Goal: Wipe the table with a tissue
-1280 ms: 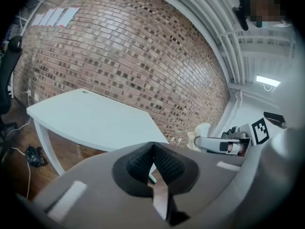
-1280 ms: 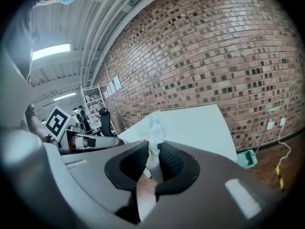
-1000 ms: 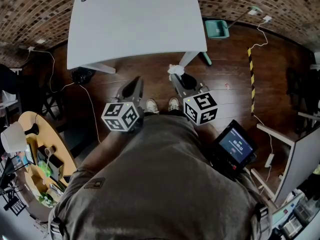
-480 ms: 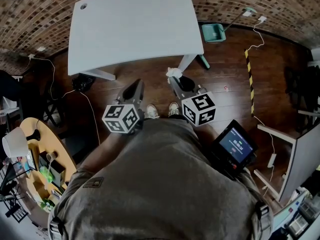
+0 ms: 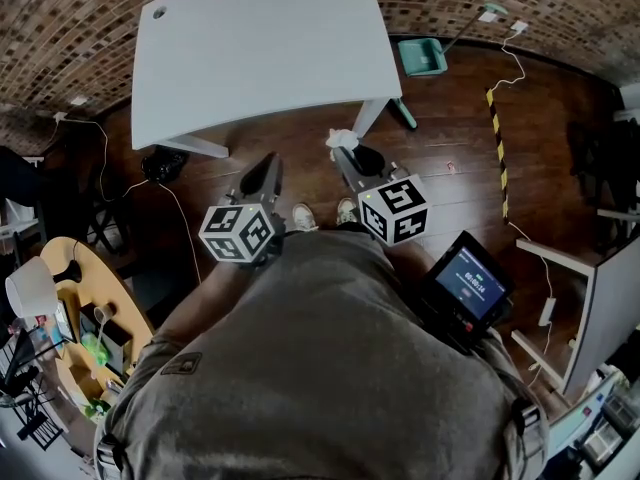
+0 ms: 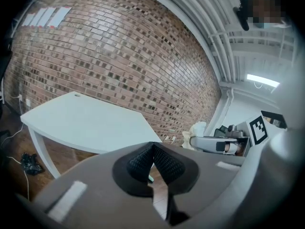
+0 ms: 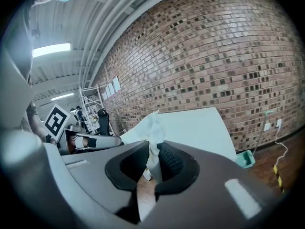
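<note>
no words can be read: the marker cubes carry only black-and-white square patterns, and the lit screen (image 5: 470, 286) at the person's right shows text too small to make out. the tissue (image 7: 155, 128) is white, crumpled and twisted into an upright tuft, pinched between the closed jaws of the right gripper (image 7: 153, 161), which is held over the floor (image 5: 450, 118) just short of the table (image 5: 260, 48). the left gripper (image 6: 152, 149) has its jaws pressed together on nothing. the white table top's near edge lies ahead of both grippers, with dark wood floor between. a teal dustpan (image 5: 422, 58) and a yellow-black strip (image 5: 497, 148) lie to the right, and cables (image 5: 180, 208) trail on the left.
</note>
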{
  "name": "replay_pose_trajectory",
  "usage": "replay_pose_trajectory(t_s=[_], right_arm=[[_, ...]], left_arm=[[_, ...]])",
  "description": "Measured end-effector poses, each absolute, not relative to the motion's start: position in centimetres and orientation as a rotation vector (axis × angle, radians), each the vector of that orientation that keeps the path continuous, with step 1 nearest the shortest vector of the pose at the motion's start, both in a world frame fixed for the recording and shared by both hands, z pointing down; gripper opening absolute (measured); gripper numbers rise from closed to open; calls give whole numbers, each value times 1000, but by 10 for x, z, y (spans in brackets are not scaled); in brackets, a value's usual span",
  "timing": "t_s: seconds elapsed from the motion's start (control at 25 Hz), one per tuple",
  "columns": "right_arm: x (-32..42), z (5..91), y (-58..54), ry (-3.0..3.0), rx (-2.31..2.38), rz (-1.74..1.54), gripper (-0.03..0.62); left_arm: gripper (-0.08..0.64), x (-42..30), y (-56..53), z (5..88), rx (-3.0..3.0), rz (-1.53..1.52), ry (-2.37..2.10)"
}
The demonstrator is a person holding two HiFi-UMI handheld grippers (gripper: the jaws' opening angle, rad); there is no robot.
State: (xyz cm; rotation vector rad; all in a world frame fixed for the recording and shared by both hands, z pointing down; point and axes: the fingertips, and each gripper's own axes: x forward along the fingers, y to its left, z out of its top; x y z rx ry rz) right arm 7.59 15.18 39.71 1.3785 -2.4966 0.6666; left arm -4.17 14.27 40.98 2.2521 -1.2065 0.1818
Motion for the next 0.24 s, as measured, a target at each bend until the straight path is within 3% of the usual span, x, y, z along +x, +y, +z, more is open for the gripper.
replay_pose_trajectory(t_s=[0.24], right_arm=[[78,401,164,-2490,1381,684,58]], left_arm=[[2,-40,155,412,2243,190,-1207]])
